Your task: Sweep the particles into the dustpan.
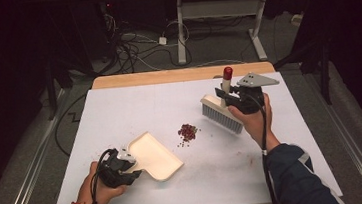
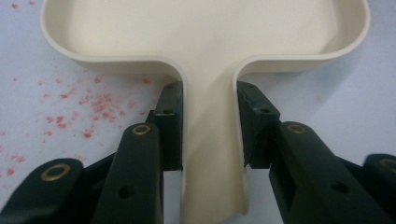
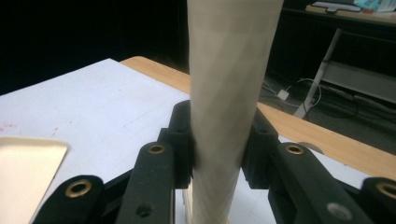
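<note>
The dustpan [image 1: 155,157] is showing a plain cream all over, and its handle is sitting between the black jaws of the left gripper [image 1: 131,168], whose brass-coloured rivets are glinting in the left gripper view. Just ahead of the dustpan's open edge, a small pile of dark red crumbs [image 1: 188,131] is lying on the pale grey-white table [image 1: 120,113], which is carrying faint pink-red speckles beside that gripper's jaws. The brush [image 1: 222,113] in the black right gripper [image 1: 224,95] is showing a cream back, pale grey bristles and a cream handle ending in a red tip above the gripper. A light wooden strip is edging the table beyond the brush.
</note>
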